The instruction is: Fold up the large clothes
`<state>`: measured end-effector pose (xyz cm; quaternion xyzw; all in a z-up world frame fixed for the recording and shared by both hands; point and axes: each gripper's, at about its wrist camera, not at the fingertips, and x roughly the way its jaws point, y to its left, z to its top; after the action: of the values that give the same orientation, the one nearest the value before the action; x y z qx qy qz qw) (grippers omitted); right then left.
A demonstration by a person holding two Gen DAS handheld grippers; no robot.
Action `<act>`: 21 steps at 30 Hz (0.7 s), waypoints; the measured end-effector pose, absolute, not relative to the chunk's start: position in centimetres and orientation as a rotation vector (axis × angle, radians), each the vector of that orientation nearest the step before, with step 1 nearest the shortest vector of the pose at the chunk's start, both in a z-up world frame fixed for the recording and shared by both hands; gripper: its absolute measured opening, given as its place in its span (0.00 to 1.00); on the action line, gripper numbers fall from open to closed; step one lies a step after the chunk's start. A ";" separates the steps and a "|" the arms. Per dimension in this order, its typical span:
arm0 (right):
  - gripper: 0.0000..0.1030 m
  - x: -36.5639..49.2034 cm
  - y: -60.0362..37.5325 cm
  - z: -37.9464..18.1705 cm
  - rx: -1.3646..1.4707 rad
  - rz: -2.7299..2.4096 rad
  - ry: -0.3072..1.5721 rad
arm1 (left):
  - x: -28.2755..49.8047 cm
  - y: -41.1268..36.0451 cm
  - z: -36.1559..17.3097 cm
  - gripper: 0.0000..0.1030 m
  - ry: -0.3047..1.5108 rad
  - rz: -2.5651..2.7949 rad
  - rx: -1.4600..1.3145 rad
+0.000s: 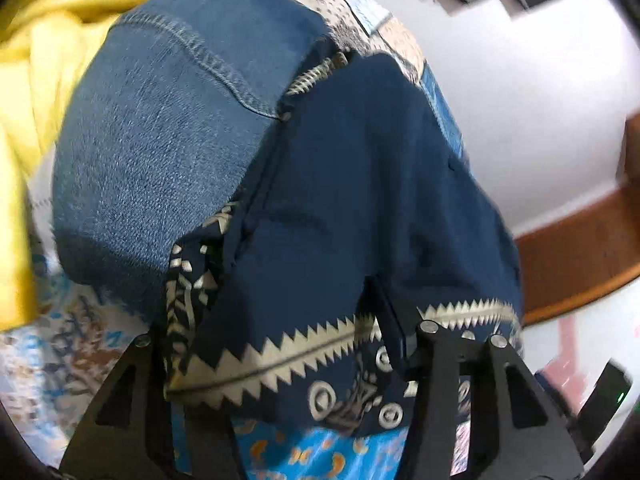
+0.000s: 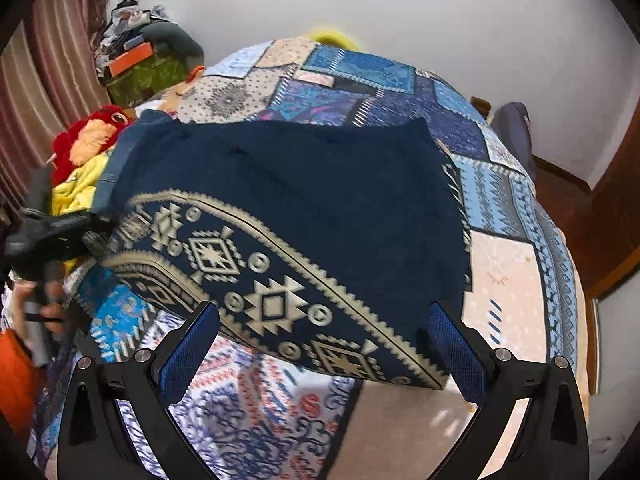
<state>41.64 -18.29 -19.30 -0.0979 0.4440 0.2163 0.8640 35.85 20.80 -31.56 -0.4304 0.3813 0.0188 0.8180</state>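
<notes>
The navy garment with a cream geometric border [image 2: 288, 208] lies spread on the patchwork bedspread [image 2: 516, 264], toward the bed's left side and near edge. Its long axis runs across the bed, and the patterned hem faces the near edge, slanting from the left edge down to the near right.

The right gripper [image 2: 324, 344] hangs tilted downward over the near part of that hem. Its blue-padded fingers [image 2: 456, 348] stand wide apart, one on each side of the border band, gripping nothing.

The left gripper [image 1: 276, 344] is angled down at the hem's left end. Cloth bunches between its black fingers [image 1: 430, 344], with the zigzag trim draped across them; whether the pads actually press on it I cannot tell.

The right wrist view shows that left gripper [image 2: 60, 236] from outside, at the bed's left edge with a hand [image 2: 36, 312] below it, and takes in the whole garment, a red plush toy [image 2: 92, 132] and a pile of clutter [image 2: 144, 60] by the curtain [image 2: 52, 80]. The left wrist view shows, close up, a folded piece of denim [image 1: 160, 160] lying against the navy cloth on its far left, and yellow fabric [image 1: 48, 52] beyond it.
</notes>
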 end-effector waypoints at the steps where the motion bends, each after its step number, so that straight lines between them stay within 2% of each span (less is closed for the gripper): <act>1: 1.00 41.5 -18.0 -19.1 -0.206 0.459 0.927 | 35.8 20.9 -31.4 0.48 0.790 0.054 -0.923; 2: 1.00 41.4 -17.7 -18.9 -0.212 0.464 0.922 | 35.9 20.9 -31.1 0.43 0.777 0.067 -0.918; 3: 1.00 41.4 -17.5 -18.8 -0.219 0.467 0.917 | 36.0 20.9 -30.8 0.28 0.769 0.087 -0.902; 4: 1.00 41.4 -17.4 -18.7 -0.225 0.469 0.915 | 36.1 20.8 -30.2 0.20 0.754 0.098 -0.878; 5: 1.00 41.5 -17.1 -18.6 -0.239 0.468 0.911 | 36.4 21.0 -29.3 0.13 0.741 0.110 -0.854; 6: 1.00 41.6 -16.8 -18.5 -0.249 0.465 0.908 | 36.4 21.0 -28.5 0.11 0.726 0.117 -0.838; 10: 1.00 42.2 -15.4 -16.9 -0.273 0.471 0.858 | 35.5 21.7 -24.5 0.06 0.638 0.104 -0.832; 15: 1.00 43.4 -12.6 -15.6 -0.256 0.482 0.807 | 34.4 21.5 -19.5 0.06 0.537 0.085 -0.790; 18: 1.00 44.4 -10.0 -16.7 -0.219 0.508 0.828 | 35.3 19.6 -17.1 0.06 0.510 0.084 -0.707; 21: 1.00 45.4 -6.9 -21.0 -0.236 0.541 0.955 | 36.3 16.8 -15.9 0.06 0.509 0.050 -0.633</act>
<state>45.39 -6.93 -21.01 -0.1118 0.4527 0.2567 0.8466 36.27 16.83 -15.86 -0.3077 0.2476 0.0244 0.9184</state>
